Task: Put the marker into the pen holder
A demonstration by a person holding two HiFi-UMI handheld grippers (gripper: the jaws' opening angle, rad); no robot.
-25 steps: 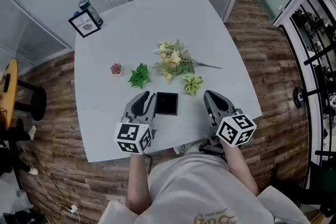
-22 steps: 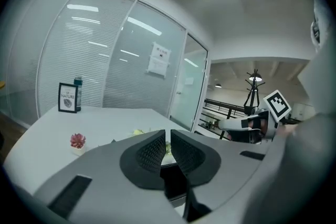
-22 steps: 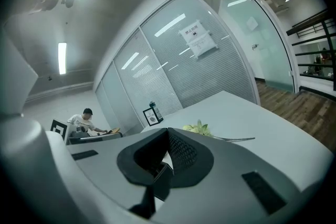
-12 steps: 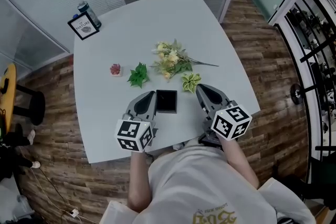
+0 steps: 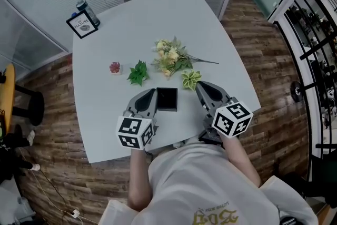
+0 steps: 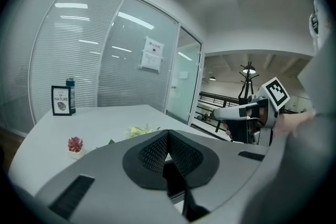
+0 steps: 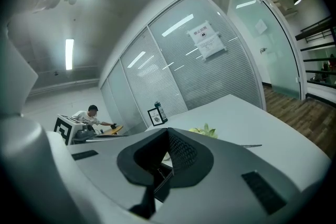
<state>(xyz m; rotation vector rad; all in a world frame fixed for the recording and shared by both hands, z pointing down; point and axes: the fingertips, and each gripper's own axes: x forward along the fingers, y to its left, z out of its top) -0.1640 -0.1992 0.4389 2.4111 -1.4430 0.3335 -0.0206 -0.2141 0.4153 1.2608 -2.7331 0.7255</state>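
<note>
Head view, black square open-topped pen holder (image 5: pixel 167 99) on pale grey table (image 5: pixel 131 23), between left gripper (image 5: pixel 151 93) and right gripper (image 5: pixel 201 86), left gripper view, jaws pressed together, empty, right gripper view, jaws likewise closed on nothing

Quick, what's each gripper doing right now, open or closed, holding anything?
Left gripper: closed, nothing held.
Right gripper: closed, nothing held.

Pen holder (image 5: pixel 167 99) is black, table (image 5: pixel 131 23) pale grey, floor (image 5: pixel 263 45) brown wood-grain.
</note>
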